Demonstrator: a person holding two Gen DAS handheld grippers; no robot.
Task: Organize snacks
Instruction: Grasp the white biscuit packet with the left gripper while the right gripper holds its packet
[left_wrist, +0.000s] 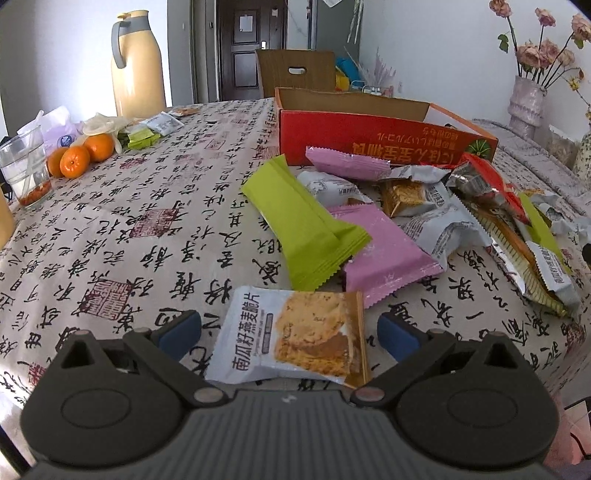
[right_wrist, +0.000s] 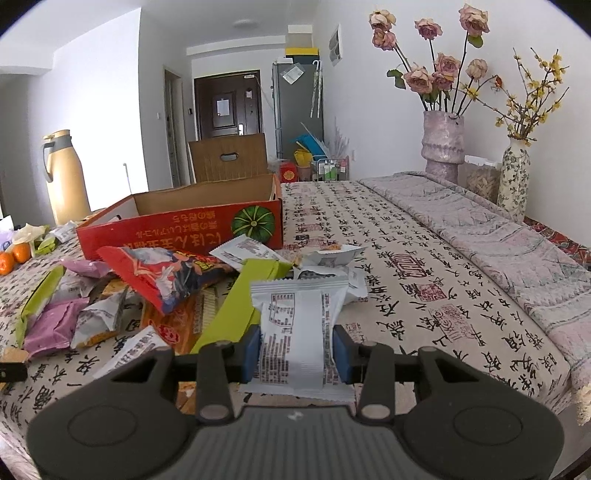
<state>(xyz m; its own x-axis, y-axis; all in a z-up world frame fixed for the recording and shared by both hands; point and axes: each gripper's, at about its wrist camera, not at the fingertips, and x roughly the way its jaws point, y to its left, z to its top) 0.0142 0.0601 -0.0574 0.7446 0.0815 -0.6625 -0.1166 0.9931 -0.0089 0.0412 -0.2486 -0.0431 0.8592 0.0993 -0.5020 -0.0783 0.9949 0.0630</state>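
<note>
- Left gripper (left_wrist: 289, 334) spread wide, astride an oat-crisp packet (left_wrist: 295, 336) lying flat on the tablecloth (left_wrist: 129, 229), seemingly untouched
- Right gripper (right_wrist: 297, 352) pinches a white snack packet (right_wrist: 295, 325) upright
- Red box (right_wrist: 192, 225) sits behind the snack pile

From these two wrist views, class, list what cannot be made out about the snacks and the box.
- Red cardboard box: its floor is hidden by its own front wall in both views, so any contents cannot be told.
- White snack packet in the right gripper: only its printed back shows; the front is turned away.
- Snack pile: lower packets are covered by upper ones.
- Left gripper: open around the oat crisp packet; contact cannot be told.
</note>
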